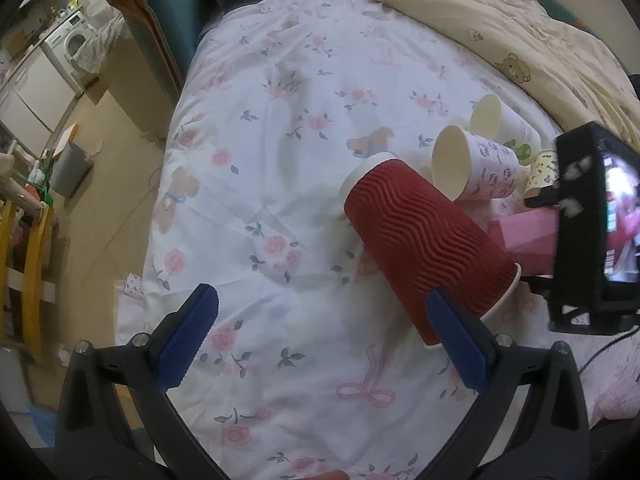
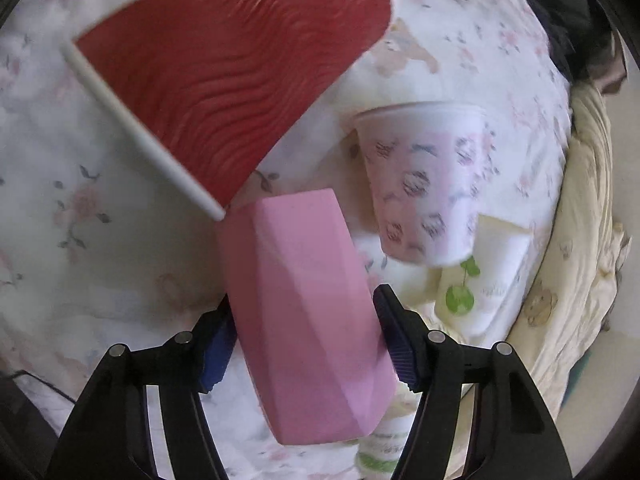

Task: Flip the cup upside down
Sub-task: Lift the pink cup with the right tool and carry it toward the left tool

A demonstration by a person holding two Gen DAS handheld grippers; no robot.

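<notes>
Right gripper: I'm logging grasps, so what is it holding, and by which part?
The right gripper is shut on the pink cup, its fingers pressing opposite sides of the faceted wall around mid-body. The left gripper is open, holding nothing.

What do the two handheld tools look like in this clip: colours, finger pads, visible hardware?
Both match. The left tool has black angular plastic linkage arms with round silver pins at the joints, and blue textured fingers. The right tool is the same: black arms, silver pins, dark blue ribbed fingers. No sleeves or hands show.
</notes>
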